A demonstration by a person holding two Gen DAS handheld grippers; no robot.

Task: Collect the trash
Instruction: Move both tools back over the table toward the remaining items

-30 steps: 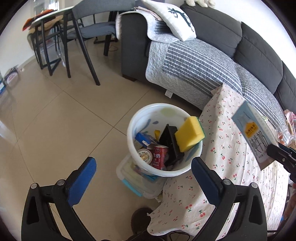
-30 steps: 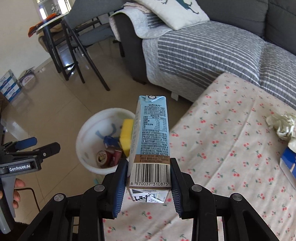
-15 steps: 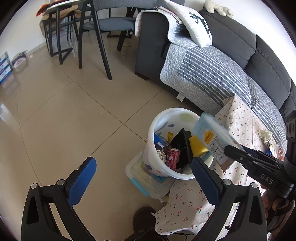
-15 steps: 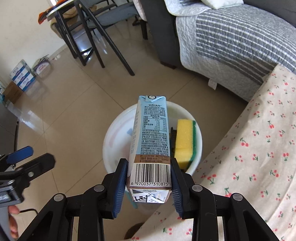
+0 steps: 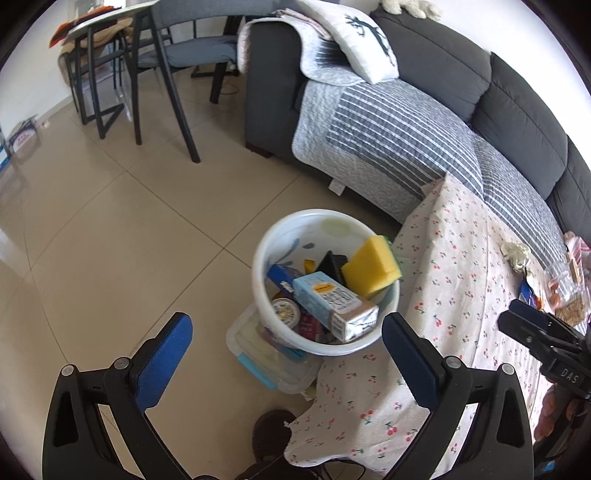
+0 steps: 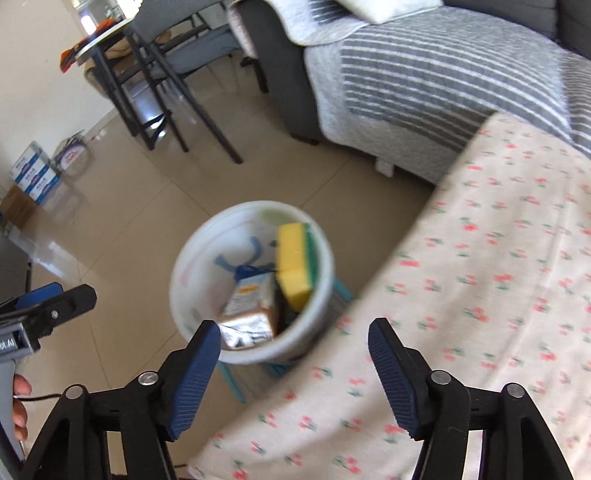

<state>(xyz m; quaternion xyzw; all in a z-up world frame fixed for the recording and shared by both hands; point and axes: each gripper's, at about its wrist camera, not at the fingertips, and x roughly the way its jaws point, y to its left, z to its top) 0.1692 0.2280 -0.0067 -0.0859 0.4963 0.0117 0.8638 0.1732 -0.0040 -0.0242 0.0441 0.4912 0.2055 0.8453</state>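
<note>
The floor (image 5: 110, 236) is pale glossy tile, with wide bare stretches to the left of the bin (image 5: 325, 343). A grey sofa (image 5: 517, 110) runs along the far side, draped with a striped quilt (image 5: 388, 140) and a white cushion (image 5: 354, 44). Dark-legged chairs (image 5: 166, 66) and a round dining table (image 5: 107, 18) stand in the far left corner, and stacked boxes (image 6: 35, 173) sit against the wall.

The bench (image 5: 461, 295), under a cherry-print cloth, fills the right side; its curved edge comes just beside the bin, and a corner of cloth hangs down toward the floor. On its far part lie a crumpled tissue (image 5: 515, 253) and some wrappers (image 5: 565, 288).

The white bin stands on the floor on top of a clear box with a blue rim (image 5: 266, 365), well apart from the sofa front. Inside it the carton (image 5: 332, 304) lies tilted on top of the other rubbish, its foil end toward the near rim, touching a yellow sponge (image 5: 371, 267) that leans against the bench-side wall. A can (image 5: 284, 310) and a dark wedge (image 5: 330, 262) lie beneath.

The left claw (image 5: 286, 347) is spread wide and holds nothing, poised above the floor near the bin. The right claw (image 6: 293, 345) is also spread wide and holds nothing, above the bin's near rim and the bench edge; its view is blurred.
</note>
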